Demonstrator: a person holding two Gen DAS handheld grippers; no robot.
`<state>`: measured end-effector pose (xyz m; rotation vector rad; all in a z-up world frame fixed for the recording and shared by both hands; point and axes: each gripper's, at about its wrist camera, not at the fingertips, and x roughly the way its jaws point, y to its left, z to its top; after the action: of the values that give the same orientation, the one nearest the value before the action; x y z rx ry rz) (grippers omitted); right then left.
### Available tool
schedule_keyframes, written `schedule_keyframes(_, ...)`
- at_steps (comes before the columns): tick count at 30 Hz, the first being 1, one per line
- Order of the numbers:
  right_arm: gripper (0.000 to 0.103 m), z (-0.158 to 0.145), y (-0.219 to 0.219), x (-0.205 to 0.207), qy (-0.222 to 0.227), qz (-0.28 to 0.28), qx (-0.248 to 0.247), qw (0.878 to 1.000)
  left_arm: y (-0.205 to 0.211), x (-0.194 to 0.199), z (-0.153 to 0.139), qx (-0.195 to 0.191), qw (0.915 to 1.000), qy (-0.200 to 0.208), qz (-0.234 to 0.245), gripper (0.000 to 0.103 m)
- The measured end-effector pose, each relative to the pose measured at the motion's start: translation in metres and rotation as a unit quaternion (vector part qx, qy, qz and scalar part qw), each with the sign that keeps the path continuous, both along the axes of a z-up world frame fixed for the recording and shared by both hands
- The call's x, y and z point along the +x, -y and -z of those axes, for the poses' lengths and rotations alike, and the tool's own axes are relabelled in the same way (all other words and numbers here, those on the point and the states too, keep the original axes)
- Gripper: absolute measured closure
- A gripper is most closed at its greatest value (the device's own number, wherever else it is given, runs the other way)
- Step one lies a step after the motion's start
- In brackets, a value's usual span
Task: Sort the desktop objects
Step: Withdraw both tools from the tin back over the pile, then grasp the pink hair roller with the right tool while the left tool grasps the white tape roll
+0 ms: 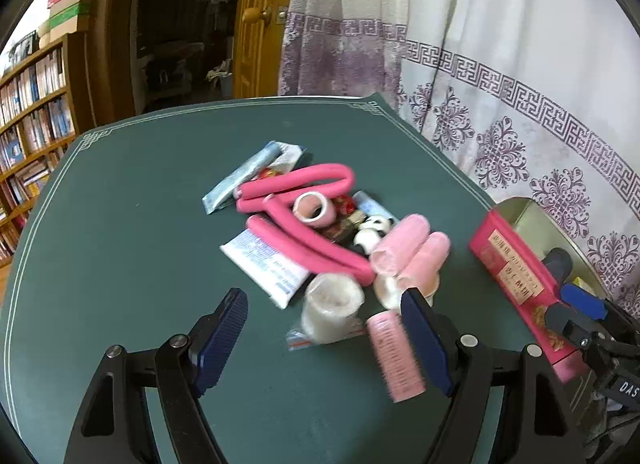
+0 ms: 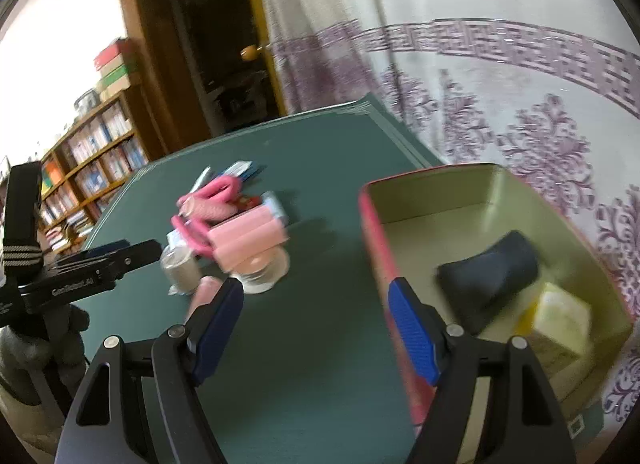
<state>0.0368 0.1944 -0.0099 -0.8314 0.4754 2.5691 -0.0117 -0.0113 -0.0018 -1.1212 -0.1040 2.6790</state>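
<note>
A pile of small objects lies mid-table: pink foam curler rods (image 1: 304, 207), pink hair rollers (image 1: 408, 256), a tape roll (image 1: 314, 205), a white gauze roll (image 1: 332, 306), packets (image 1: 264, 264) and a panda figure (image 1: 374, 229). My left gripper (image 1: 324, 340) is open and empty just short of the gauze roll, with a pink roller (image 1: 394, 356) beside its right finger. My right gripper (image 2: 316, 324) is open and empty, its right finger over the wall of the pink box (image 2: 376, 248). The box holds a dark pouch (image 2: 492, 272) and a pale yellow block (image 2: 560, 316). The pile shows in the right wrist view (image 2: 236, 232).
The green table mat (image 1: 120, 244) reaches a patterned white curtain (image 1: 520, 103) on the right. A bookshelf (image 1: 32, 111) and an open wooden doorway (image 1: 192, 23) stand behind. The left gripper's body (image 2: 80, 276) shows at the left of the right wrist view.
</note>
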Motion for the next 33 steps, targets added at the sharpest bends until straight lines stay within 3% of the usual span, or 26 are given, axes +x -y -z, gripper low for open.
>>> schedule_keyframes(20, 0.026, 0.036, 0.061, -0.066, 0.070, -0.106, -0.015, 0.992, 0.046, 0.009, 0.022, 0.000, 0.9993, 0.010, -0.035, 0.022)
schedule_keyframes(25, 0.038, 0.046, 0.069, -0.084, 0.084, -0.126, -0.017, 0.988, 0.053, 0.008, 0.025, 0.000, 0.9991, 0.014, -0.039, 0.022)
schedule_keyframes(33, 0.049, 0.059, 0.073, -0.106, 0.106, -0.137, -0.018, 0.985, 0.055, 0.006, 0.030, 0.000, 0.9992, 0.019, -0.037, 0.022)
